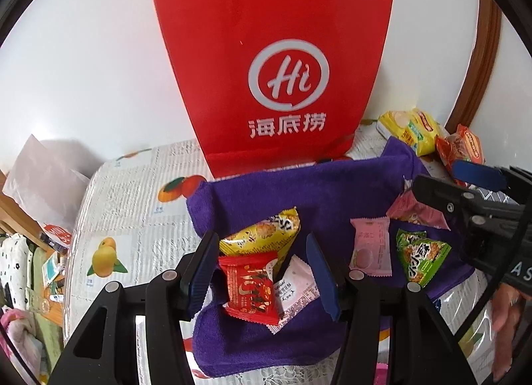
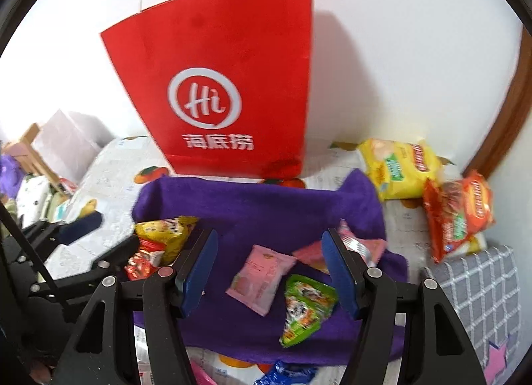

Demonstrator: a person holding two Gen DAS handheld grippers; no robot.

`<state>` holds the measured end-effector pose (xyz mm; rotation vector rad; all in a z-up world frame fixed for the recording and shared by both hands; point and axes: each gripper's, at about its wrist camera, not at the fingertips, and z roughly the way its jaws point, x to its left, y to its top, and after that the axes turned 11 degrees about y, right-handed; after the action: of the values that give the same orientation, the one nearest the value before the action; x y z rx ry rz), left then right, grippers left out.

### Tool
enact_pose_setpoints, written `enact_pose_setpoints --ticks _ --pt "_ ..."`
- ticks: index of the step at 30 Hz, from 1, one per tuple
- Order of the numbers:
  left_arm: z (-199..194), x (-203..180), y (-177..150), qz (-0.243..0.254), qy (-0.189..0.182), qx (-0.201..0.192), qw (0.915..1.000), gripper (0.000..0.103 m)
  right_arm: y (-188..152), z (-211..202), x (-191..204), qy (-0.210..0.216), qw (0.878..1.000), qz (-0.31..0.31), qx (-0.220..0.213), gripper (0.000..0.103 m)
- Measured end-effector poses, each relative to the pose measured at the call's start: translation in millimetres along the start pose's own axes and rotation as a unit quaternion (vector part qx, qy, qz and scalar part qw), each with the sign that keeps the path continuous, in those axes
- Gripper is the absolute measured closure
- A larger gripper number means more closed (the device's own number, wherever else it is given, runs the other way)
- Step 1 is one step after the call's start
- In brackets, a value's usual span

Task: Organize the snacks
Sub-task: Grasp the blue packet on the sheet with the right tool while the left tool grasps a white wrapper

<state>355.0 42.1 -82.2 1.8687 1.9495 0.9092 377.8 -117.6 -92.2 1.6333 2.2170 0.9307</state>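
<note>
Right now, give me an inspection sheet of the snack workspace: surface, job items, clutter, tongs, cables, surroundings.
Surface: fruit-print table cover with a purple towel spread on it.
Job's things: red paper bag upright behind the towel; on the towel, a yellow packet, a red packet, a white packet, a pink packet and a green packet.
Clutter: yellow snack bag and orange snack bag off the towel at right; blue wrapper at the near edge.
Grippers: left tongs open above the red and white packets; right tongs open, holding nothing.
Cables: nothing seen.
Surroundings: white wall, checked cushion.
</note>
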Motion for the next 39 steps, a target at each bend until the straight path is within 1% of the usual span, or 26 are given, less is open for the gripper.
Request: enact_pose_setpoints --ticks 2,5,9,12,13,16,18,20,22,24,26,29,32,36,39 --pt "-3 3 0 -0.008 0.002 -0.003 1.0 0.051 -3 -6 -3 -0.005 1.0 0.013 -0.005 0.039" --pt "-6 7 2 -0.021 -0.001 -0.003 0.9998 0.051 -11 -17 -11 0.011 0.999 0.031 0.001 0.039" --pt "-15 10 3 -0.029 -0.011 -0.006 0.9995 0.051 -34 -31 -26 0.004 0.998 0.058 0.001 0.039" --pt "-26 14 2 -0.039 -0.016 -0.009 0.9991 0.051 -54 -38 -35 0.016 0.997 0.077 0.01 0.039" --pt "-29 15 2 -0.039 -0.017 -0.01 0.999 0.051 -61 -41 -38 0.021 0.996 0.082 0.013 0.039" --pt "-42 18 -2 -0.033 -0.024 -0.016 0.999 0.051 -78 -47 -38 0.017 0.996 0.085 0.019 0.039" --pt "-50 23 -7 -0.039 -0.019 -0.017 0.9989 0.051 -92 -54 -36 0.021 0.996 0.08 0.021 0.039" --pt "-53 28 -16 -0.044 -0.026 -0.016 0.9986 0.051 -103 -60 -33 0.027 0.996 0.079 0.021 0.039" --pt "-52 33 -29 -0.052 -0.041 -0.004 0.9978 0.051 -118 -65 -30 0.042 0.996 0.08 0.024 0.039" --pt "-46 40 -46 -0.061 -0.054 0.02 0.9965 0.051 -132 -67 -25 0.058 0.995 0.078 0.024 0.039" --pt "-42 46 -61 -0.066 -0.056 0.038 0.9955 0.051 -140 -65 -20 0.054 0.995 0.077 0.025 0.039" --pt "-39 51 -84 -0.071 -0.046 0.054 0.995 0.051 -148 -48 -14 0.031 0.996 0.07 0.036 0.039" --pt "-42 54 -102 -0.063 -0.045 0.051 0.9956 0.051 -152 -34 -18 0.024 0.996 0.08 0.039 0.039" --pt "-41 56 -119 -0.056 -0.044 0.047 0.9963 0.051 -154 -10 -35 0.021 0.992 0.118 0.048 0.039" --pt "-35 57 -125 -0.06 -0.043 0.05 0.996 0.051 -154 7 -52 0.038 0.984 0.165 0.063 0.039"
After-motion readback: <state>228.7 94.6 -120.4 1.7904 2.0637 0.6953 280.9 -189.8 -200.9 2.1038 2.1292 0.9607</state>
